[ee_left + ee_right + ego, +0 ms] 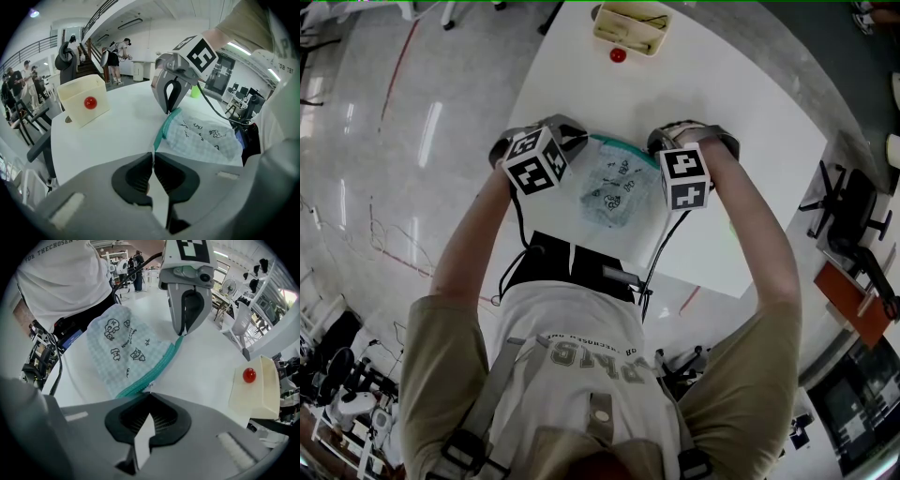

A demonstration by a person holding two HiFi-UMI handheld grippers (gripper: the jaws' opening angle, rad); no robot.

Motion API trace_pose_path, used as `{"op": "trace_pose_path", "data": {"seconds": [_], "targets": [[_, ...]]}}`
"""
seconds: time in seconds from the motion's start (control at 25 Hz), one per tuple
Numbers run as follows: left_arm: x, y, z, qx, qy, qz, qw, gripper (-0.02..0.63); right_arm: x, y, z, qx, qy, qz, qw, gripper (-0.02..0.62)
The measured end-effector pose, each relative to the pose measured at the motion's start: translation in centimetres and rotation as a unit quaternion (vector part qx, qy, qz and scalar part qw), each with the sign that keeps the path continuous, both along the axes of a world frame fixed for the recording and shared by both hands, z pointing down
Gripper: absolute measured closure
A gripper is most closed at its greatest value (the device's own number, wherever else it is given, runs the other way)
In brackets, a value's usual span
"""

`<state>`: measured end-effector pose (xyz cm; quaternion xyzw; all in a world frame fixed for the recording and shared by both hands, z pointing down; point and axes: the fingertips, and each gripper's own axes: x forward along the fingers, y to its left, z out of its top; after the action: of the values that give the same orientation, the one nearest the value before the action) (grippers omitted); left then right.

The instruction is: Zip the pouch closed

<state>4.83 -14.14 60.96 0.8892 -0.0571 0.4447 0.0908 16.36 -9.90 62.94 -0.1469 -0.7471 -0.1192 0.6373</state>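
Both ends of the zipper pinched, pouch flat between my grippers.

My left gripper (153, 158) is closed tight on one end of the teal zipper (164, 126). My right gripper (149, 397) is closed on the other end, on the pull I judge, though only a pale sliver shows at its tips. Between them the checked pouch (614, 187) lies flat on the white table (741, 122), near the edge closest to me. The risk from here is slip: the left grip seems to have only a thin edge of tape. If it lets go as the right draws across, the pouch would slide or bunch with the pull instead of closing. A skewed pull could jam the teeth.
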Motion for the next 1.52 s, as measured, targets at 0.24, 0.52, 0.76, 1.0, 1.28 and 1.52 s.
{"op": "trace_pose_path", "data": {"seconds": [0.24,0.52,0.76,1.0,1.28,1.52], "targets": [[-0.2,0.0,0.2,0.007,-0.008,0.004,0.9999,0.582,0.8,0.1,0.3,0.004,0.016,-0.006,1.0,0.595],[-1.3,0.0,0.4,0.004,-0.015,-0.002,0.9999,0.581,2.4,0.5,0.2,-0.001,0.025,0.012,1.0,0.595],[-1.5,-0.3,0.7,0.003,-0.012,-0.016,0.9998,0.581,2.9,0.5,0.4,-0.004,0.025,0.028,0.999,0.595],[-1.5,-0.3,0.7,0.008,-0.015,-0.018,0.9997,0.581,3.0,0.5,0.5,-0.002,0.028,0.033,0.999,0.595],[-1.4,-0.3,0.8,0.01,-0.018,-0.019,0.9996,0.581,2.9,0.6,0.6,0.001,0.032,0.03,0.999,0.595],[-1.3,-0.5,0.7,0.021,-0.016,-0.034,0.9991,0.58,2.9,0.6,0.6,0.001,0.038,0.028,0.999,0.594]]}}
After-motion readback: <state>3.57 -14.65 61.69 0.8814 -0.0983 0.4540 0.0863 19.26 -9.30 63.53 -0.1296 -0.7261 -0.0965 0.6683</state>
